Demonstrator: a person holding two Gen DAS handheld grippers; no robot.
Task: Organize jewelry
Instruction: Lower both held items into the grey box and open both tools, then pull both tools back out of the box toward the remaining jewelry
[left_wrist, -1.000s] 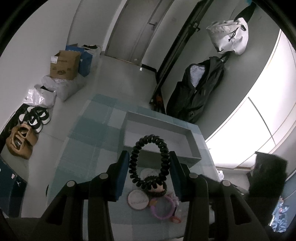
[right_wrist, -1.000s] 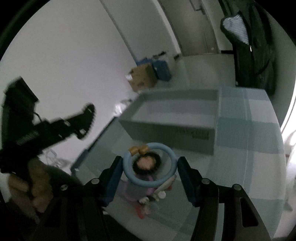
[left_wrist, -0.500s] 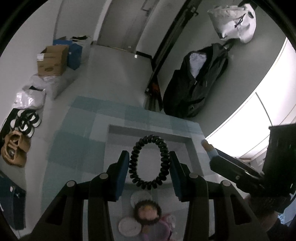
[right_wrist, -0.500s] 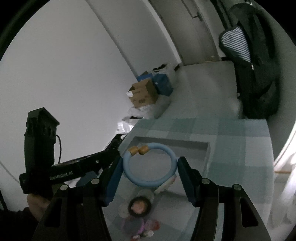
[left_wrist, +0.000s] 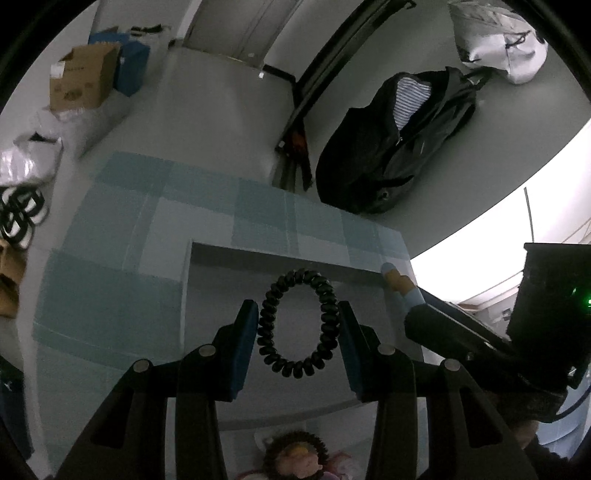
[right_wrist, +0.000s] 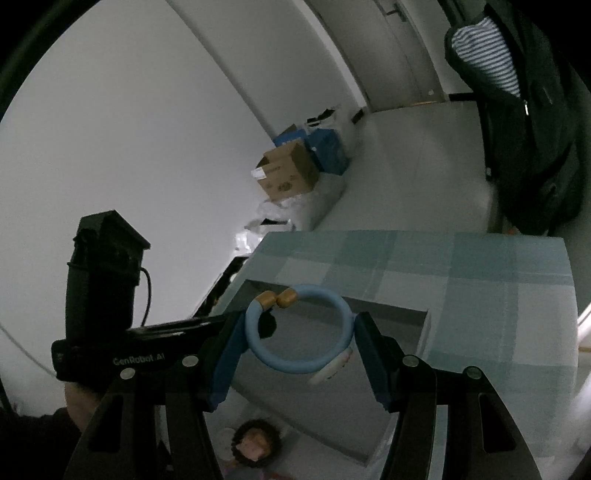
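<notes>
Left gripper (left_wrist: 298, 334) clamps a black spiral coil hair tie (left_wrist: 298, 323); right gripper (right_wrist: 299, 341) clamps a light-blue ring bracelet with gold end caps (right_wrist: 295, 332). Both hang over the open, shallow grey rectangular box (left_wrist: 280, 258), within its rims. The checked teal tablecloth (left_wrist: 110, 258) surrounds the box with free margin.

A brown cardboard box (left_wrist: 83, 79) stands on the grey floor against a blue carton (left_wrist: 131, 70), with white plastic bags (left_wrist: 29, 157) just beside them. A black jacket over a striped shirt (left_wrist: 400, 138) hangs on the wall near a white bag (left_wrist: 498, 37). Blue-checked cloth (right_wrist: 491, 280) covers the worktop.
</notes>
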